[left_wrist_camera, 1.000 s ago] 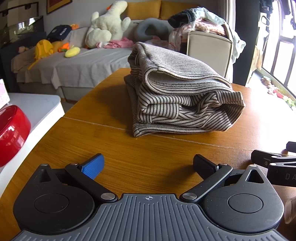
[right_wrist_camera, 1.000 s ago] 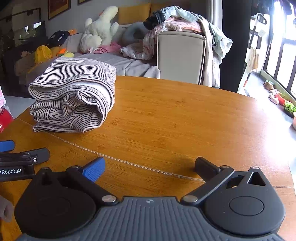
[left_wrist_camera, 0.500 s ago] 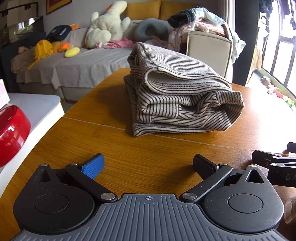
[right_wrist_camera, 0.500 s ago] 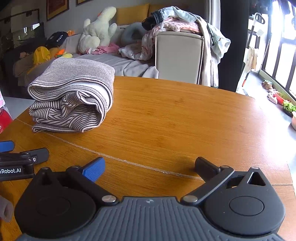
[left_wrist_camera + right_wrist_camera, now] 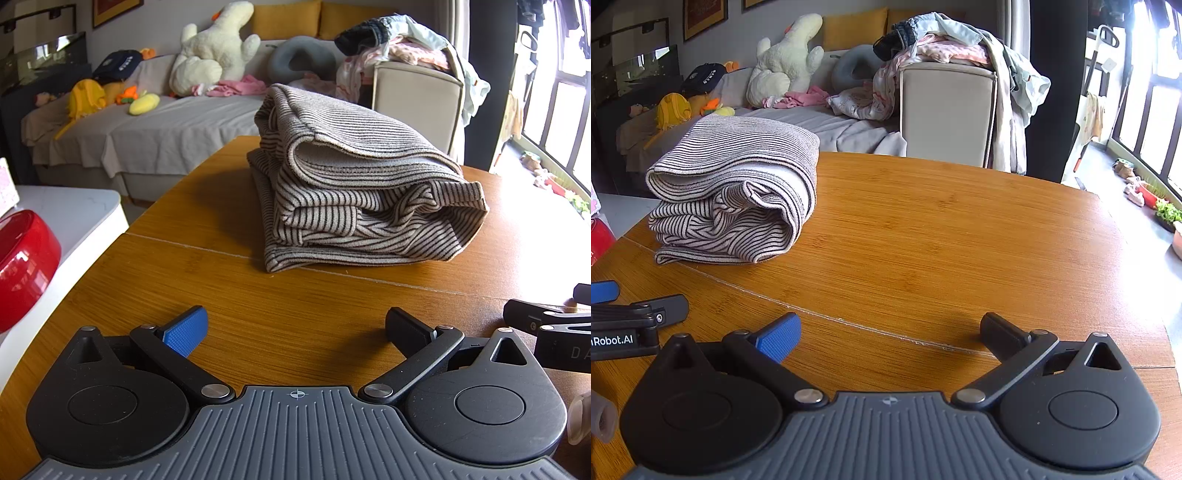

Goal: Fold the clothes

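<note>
Both grippers sit low over the wooden table, side by side, neither touching the cloth.

L gripper: jaws spread wide, nothing between them, only bare tabletop in the gap. Blue pad finger at approx 9 o'clock of the gap, black finger at 3. In the R wrist view the L gripper shows at the 9 o'clock edge of frame, partial only; "Robot.AI" lettering visible on its body.

R gripper: same state, jaws wide apart, empty, wood grain visible between the fingers. In the L wrist view its black fingertip pokes in at approx 3 o'clock, rest cropped off.

Striped garment: beige w/ dark stripes, already folded into a thick multi-layer bundle, resting on the table. L wrist view: at 12 o'clock, near but apart from the fingers, a table seam running just in front of it. R wrist view: garment at approx 10 o'clock, well apart from the R gripper. Top layer lies smooth; the lower layers bunch up at the open end.

Bkgd: sofa w/ a white plush toy, chair piled w/ loose clothes at 12 o'clock behind the table. Red bowl on a white surface at 9 o'clock, off the table. Bright window at 3 o'clock.
</note>
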### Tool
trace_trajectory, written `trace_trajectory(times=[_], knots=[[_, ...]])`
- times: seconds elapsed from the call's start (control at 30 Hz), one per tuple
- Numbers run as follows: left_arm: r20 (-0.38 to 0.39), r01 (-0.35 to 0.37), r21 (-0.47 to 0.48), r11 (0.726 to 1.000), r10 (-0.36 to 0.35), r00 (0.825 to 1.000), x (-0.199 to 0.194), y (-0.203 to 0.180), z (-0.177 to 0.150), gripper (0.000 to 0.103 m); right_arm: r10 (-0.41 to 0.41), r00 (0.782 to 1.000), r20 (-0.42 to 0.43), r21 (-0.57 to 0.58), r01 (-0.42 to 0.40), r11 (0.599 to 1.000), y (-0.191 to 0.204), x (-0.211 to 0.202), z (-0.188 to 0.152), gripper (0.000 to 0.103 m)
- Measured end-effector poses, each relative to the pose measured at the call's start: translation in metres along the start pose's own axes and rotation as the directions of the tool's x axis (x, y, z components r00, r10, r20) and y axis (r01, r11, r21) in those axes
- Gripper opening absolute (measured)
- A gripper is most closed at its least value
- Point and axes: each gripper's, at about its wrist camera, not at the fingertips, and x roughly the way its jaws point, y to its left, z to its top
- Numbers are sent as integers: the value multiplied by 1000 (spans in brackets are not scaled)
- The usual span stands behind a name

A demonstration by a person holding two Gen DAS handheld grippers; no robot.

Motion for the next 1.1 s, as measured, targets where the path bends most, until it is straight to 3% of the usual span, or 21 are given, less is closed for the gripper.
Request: trace_trajectory(times=[1.1], knots=[[0, 1, 0, 1000, -1, 1000, 0, -1, 0, 103, -9, 1000, 1, 9, 9, 1000, 3, -3, -2, 103]])
